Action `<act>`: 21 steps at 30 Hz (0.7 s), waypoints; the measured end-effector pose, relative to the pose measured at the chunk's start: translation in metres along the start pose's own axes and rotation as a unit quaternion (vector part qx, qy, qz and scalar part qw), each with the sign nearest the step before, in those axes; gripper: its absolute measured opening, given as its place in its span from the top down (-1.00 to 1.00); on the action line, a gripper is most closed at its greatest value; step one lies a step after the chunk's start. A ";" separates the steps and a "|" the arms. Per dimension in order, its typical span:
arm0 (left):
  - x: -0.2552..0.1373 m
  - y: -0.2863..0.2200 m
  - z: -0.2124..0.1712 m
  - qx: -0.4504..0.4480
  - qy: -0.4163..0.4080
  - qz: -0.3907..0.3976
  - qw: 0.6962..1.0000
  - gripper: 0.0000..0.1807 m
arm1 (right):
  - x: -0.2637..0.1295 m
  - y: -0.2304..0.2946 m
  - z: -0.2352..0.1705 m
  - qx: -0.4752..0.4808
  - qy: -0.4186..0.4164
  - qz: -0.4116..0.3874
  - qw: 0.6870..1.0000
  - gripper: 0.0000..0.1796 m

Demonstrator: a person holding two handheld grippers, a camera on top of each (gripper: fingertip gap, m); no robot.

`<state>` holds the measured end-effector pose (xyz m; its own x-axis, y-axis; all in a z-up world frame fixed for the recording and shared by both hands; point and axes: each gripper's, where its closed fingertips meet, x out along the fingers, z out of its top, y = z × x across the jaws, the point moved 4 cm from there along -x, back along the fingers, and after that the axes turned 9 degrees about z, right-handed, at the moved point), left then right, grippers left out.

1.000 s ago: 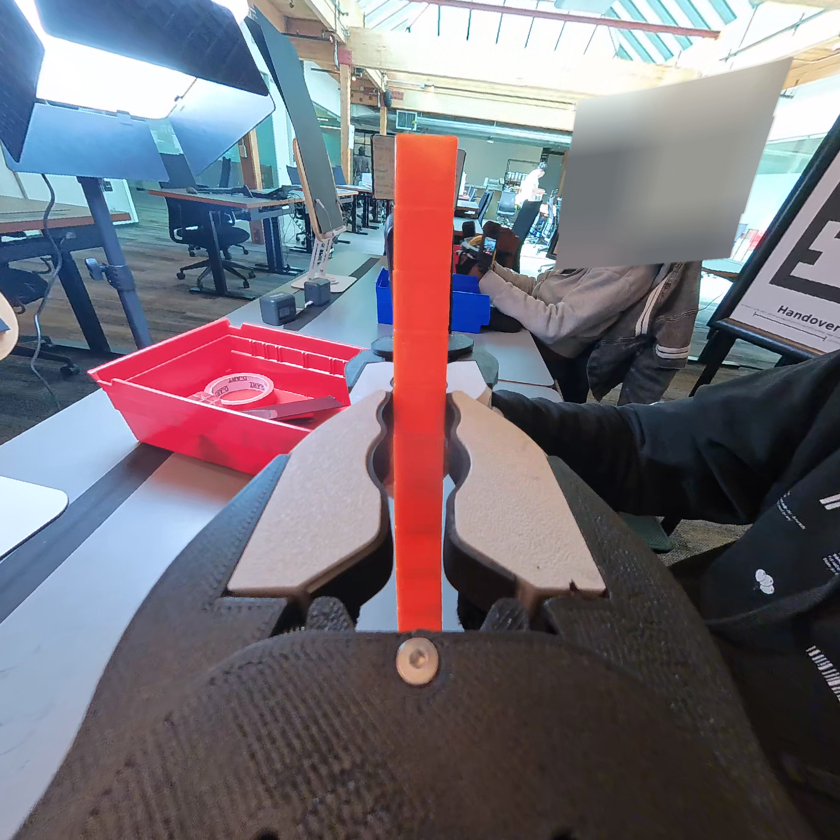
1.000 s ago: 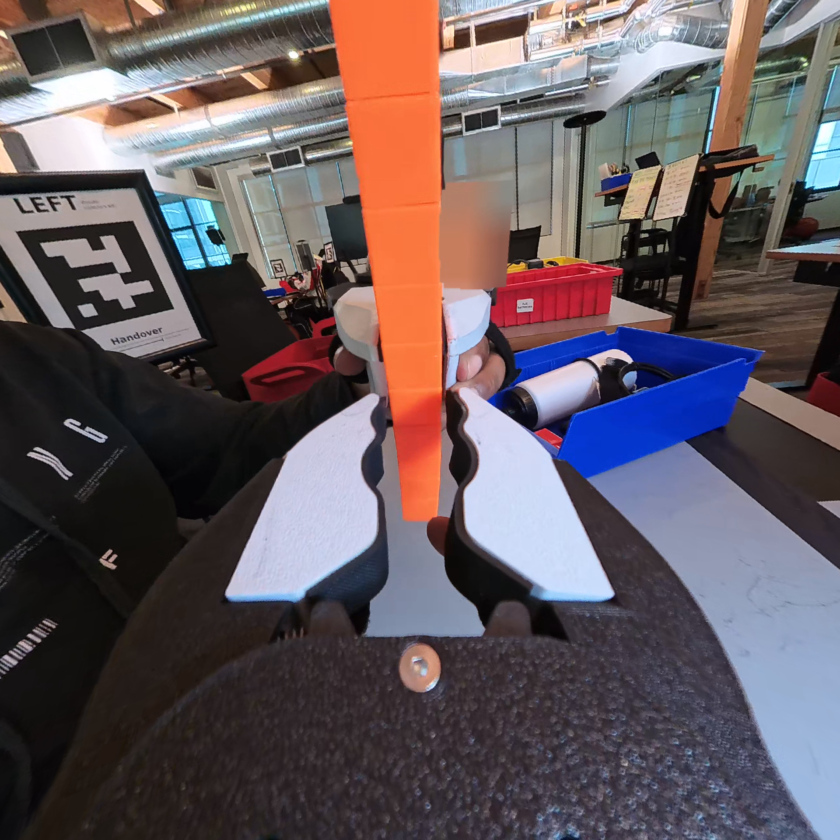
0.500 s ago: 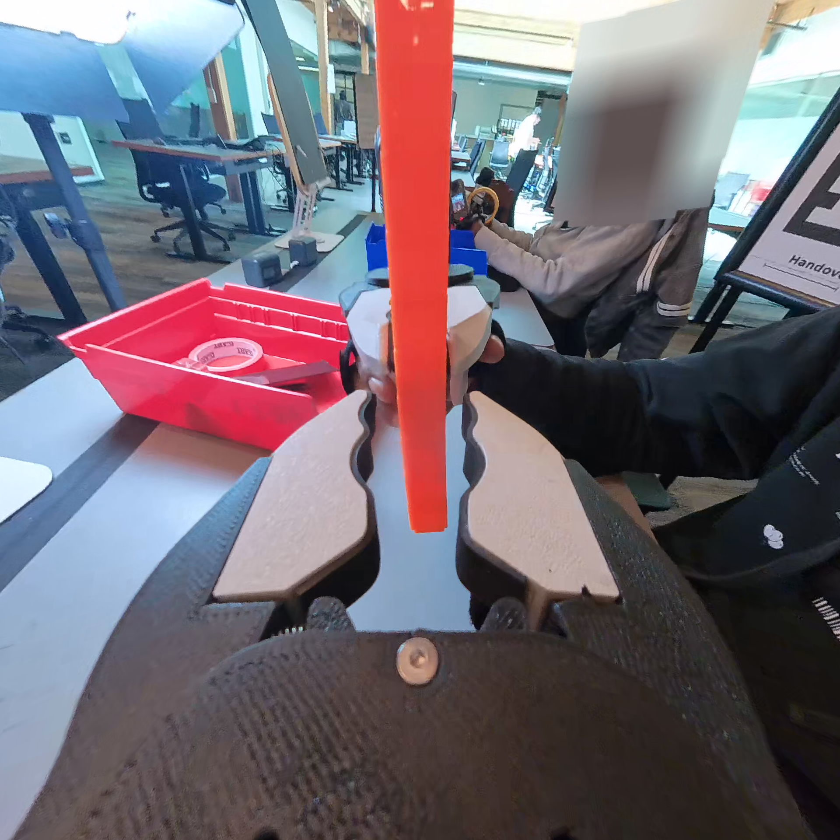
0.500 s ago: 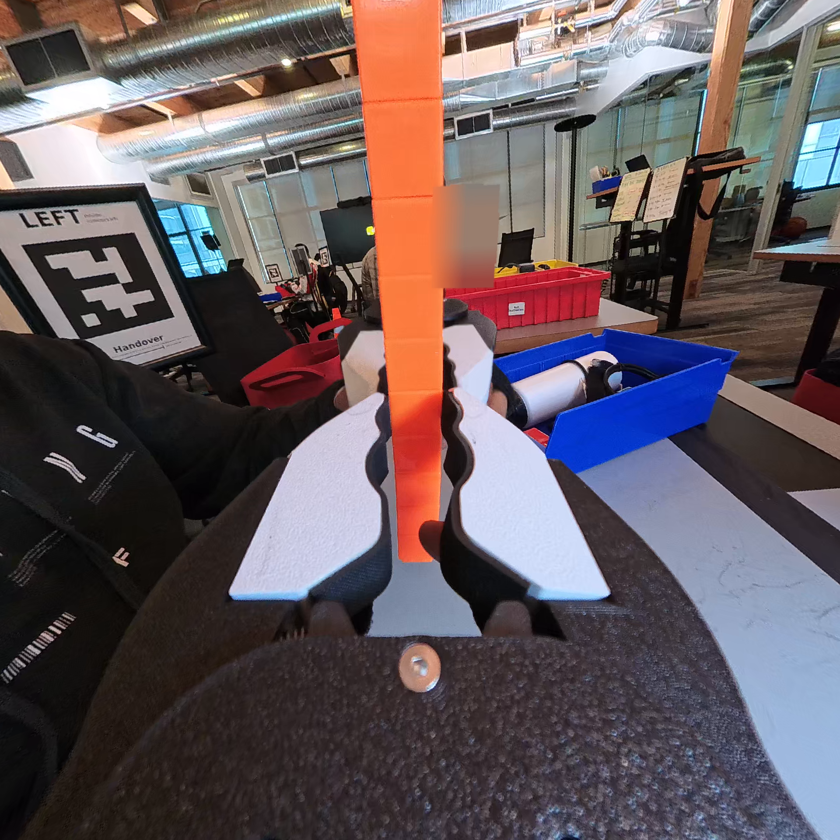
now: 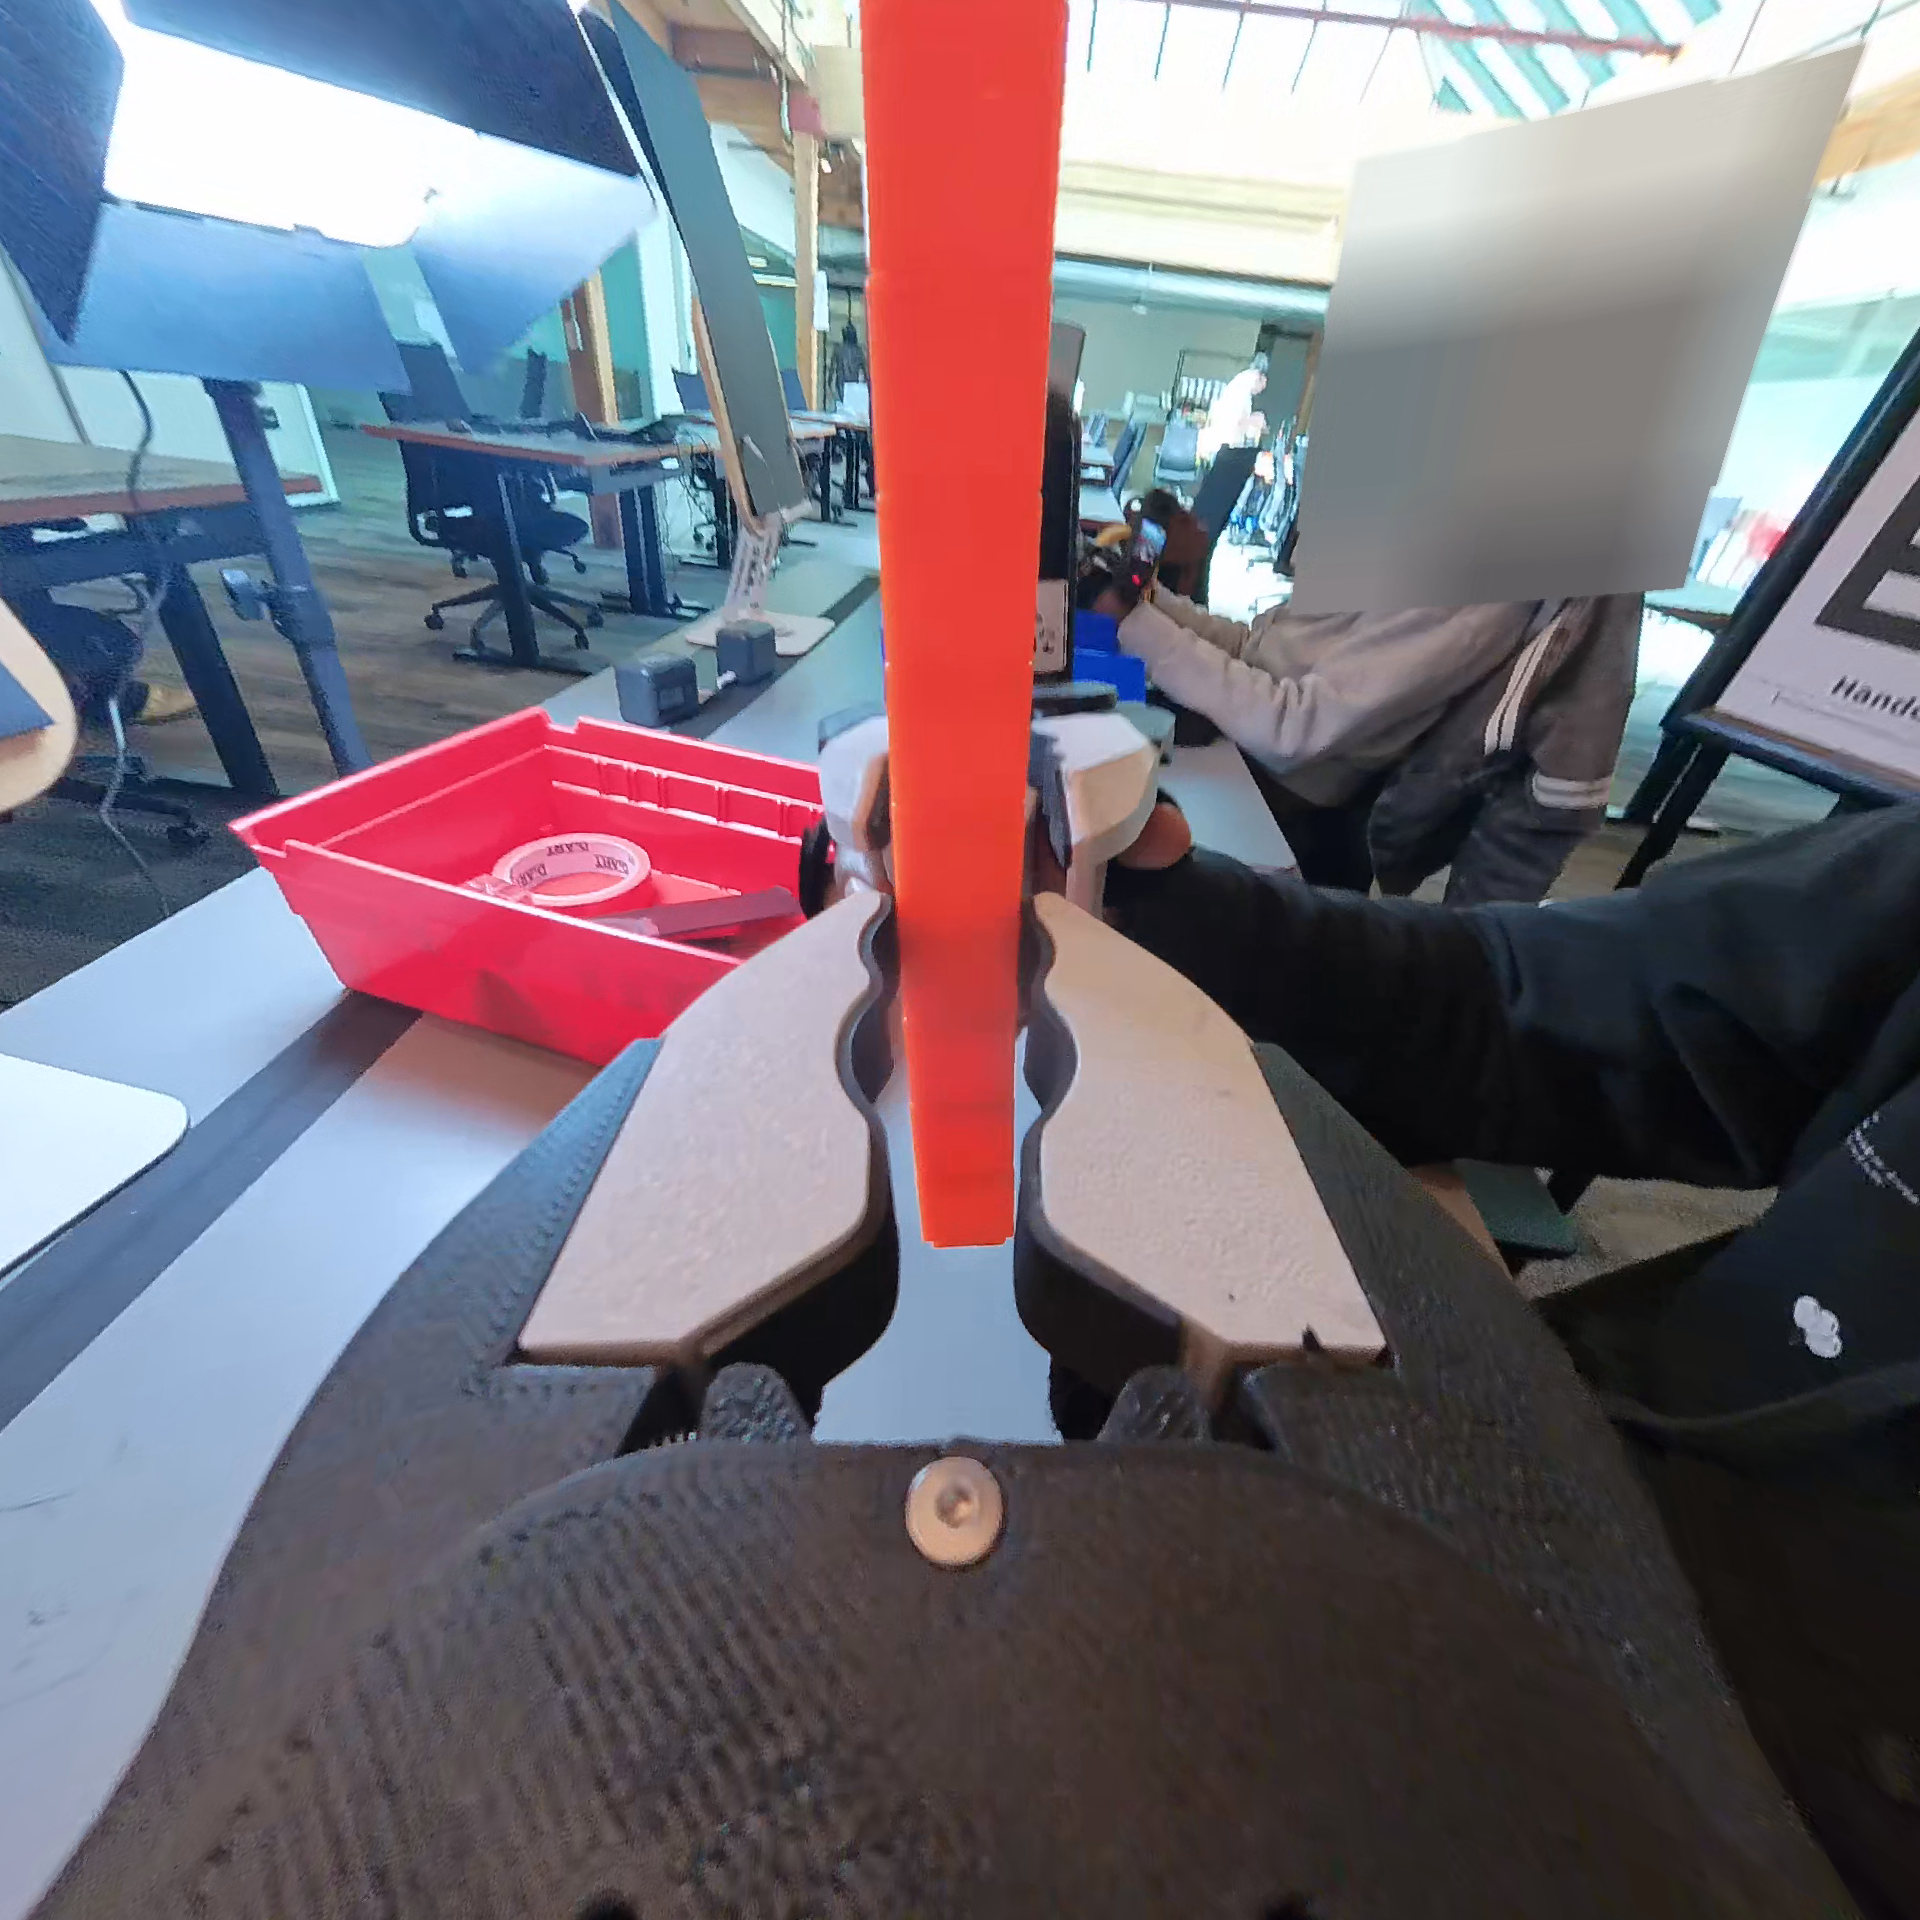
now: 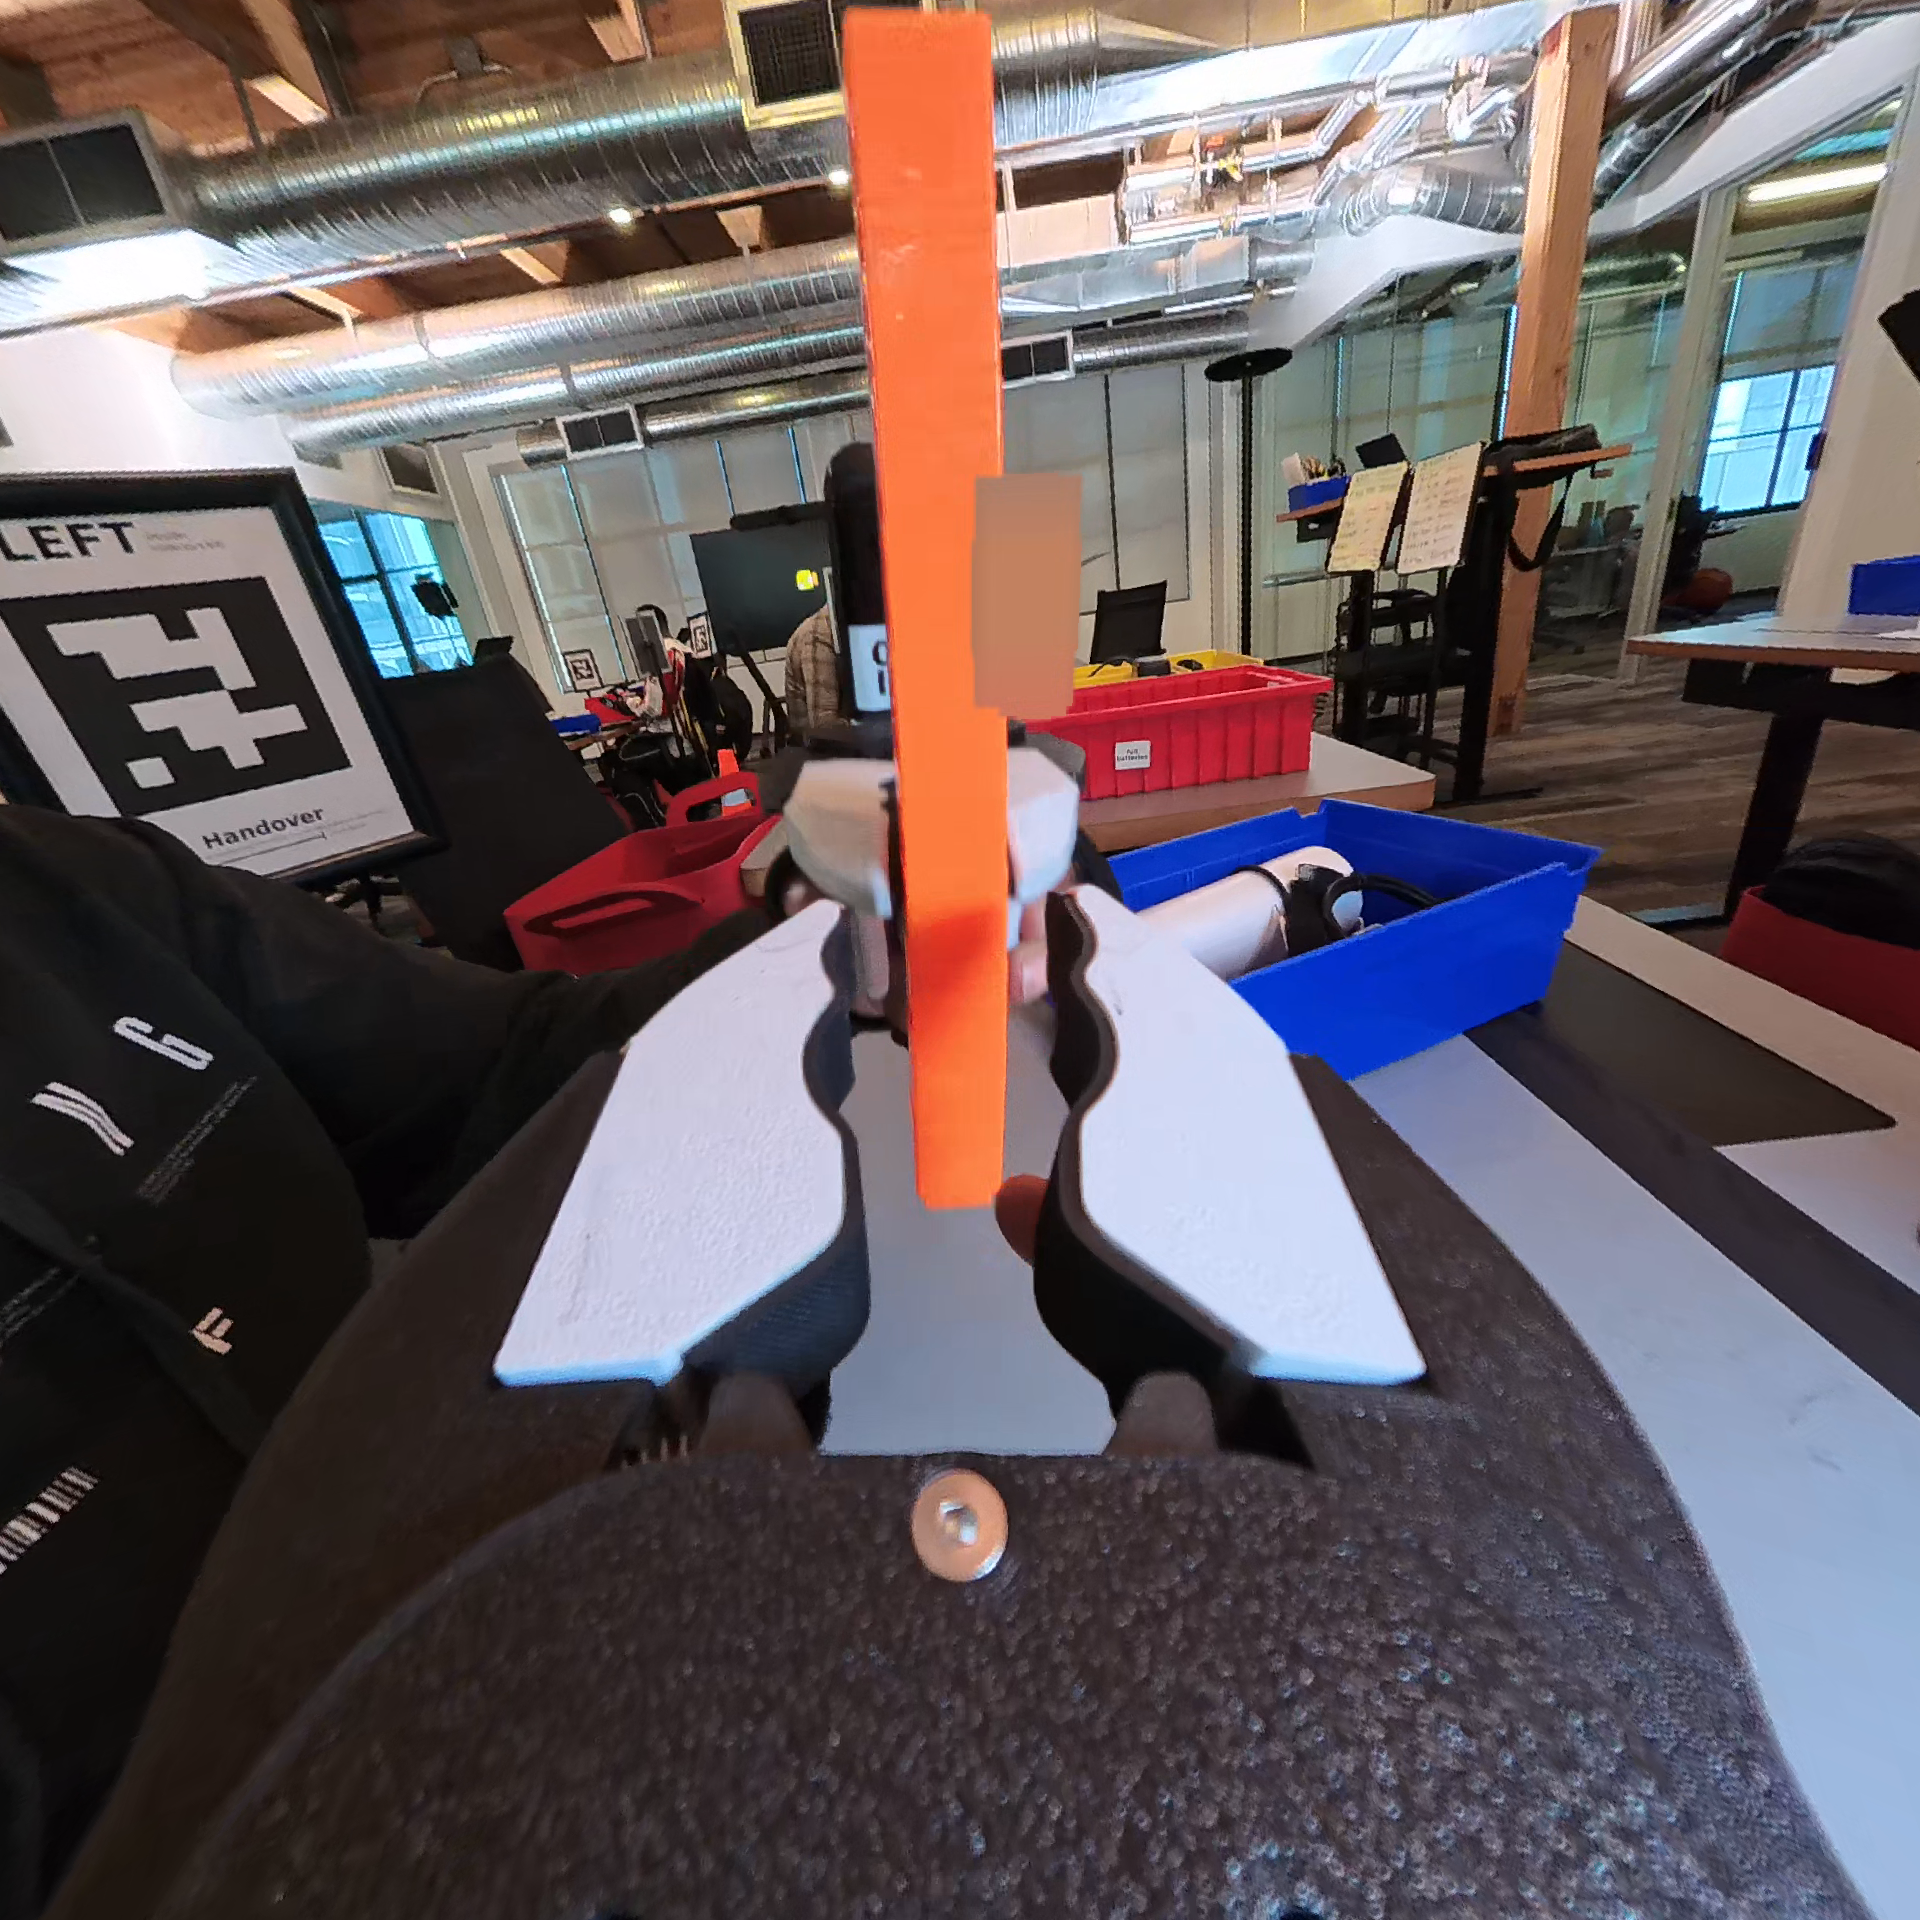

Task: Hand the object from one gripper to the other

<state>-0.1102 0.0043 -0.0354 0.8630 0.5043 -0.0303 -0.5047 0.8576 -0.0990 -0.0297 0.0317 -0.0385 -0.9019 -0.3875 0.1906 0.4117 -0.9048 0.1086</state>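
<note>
A long orange bar (image 5: 961, 520) stands upright between both grippers. My left gripper (image 5: 958, 914) is shut on its lower part, with the pads pressed against both sides. In the right wrist view the same bar (image 6: 930, 520) stands between the fingers of my right gripper (image 6: 940, 914), which is open with a gap showing on each side. The left gripper's white fingers (image 6: 831, 831) show just behind the bar, clamped on it. The right gripper's fingers (image 5: 1101, 769) show behind the bar in the left wrist view. The two grippers face each other above the table.
A red bin (image 5: 416, 914) holding a tape roll (image 5: 571, 862) sits on the grey table (image 5: 156, 1351) to the left. A blue bin (image 6: 1403, 966) with a white cylinder (image 6: 1236, 904) is on the right. A framed marker sign (image 6: 177, 665) and a seated person (image 5: 1351, 675) are behind. My two grippers' fingertips are within a few centimetres of each other.
One second ago the left gripper held the bar. Half a second ago it was open and the right was shut on the bar. Now the left grips it again and the right has opened.
</note>
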 end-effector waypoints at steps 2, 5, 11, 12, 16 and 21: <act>-0.004 0.002 0.004 -0.001 -0.011 0.005 1.000 0.76 | 0.000 -0.003 -0.005 0.007 0.006 0.000 1.000 0.61; -0.006 0.002 0.007 -0.002 -0.020 0.006 1.000 0.76 | 0.007 -0.003 -0.015 0.013 0.022 0.007 1.000 0.61; 0.001 -0.002 0.003 -0.009 -0.016 -0.003 1.000 0.76 | 0.019 -0.002 -0.025 0.020 0.024 0.014 0.999 0.76; 0.001 -0.002 0.003 -0.008 -0.015 -0.003 1.000 0.76 | 0.018 -0.002 -0.025 0.021 0.024 0.017 0.999 0.76; 0.002 -0.007 0.004 -0.008 -0.006 -0.014 1.000 0.56 | 0.015 0.000 -0.020 0.019 0.015 0.024 0.999 0.76; 0.006 -0.005 -0.012 0.000 0.038 -0.024 0.999 0.48 | 0.008 0.002 -0.008 0.009 -0.017 0.028 0.999 0.77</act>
<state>-0.1022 0.0022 -0.0476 0.8857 0.4529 -0.1018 -0.4622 0.8808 -0.1030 -0.0370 0.0251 -0.0449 -0.8726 -0.4311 0.2297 0.4641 -0.8783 0.1145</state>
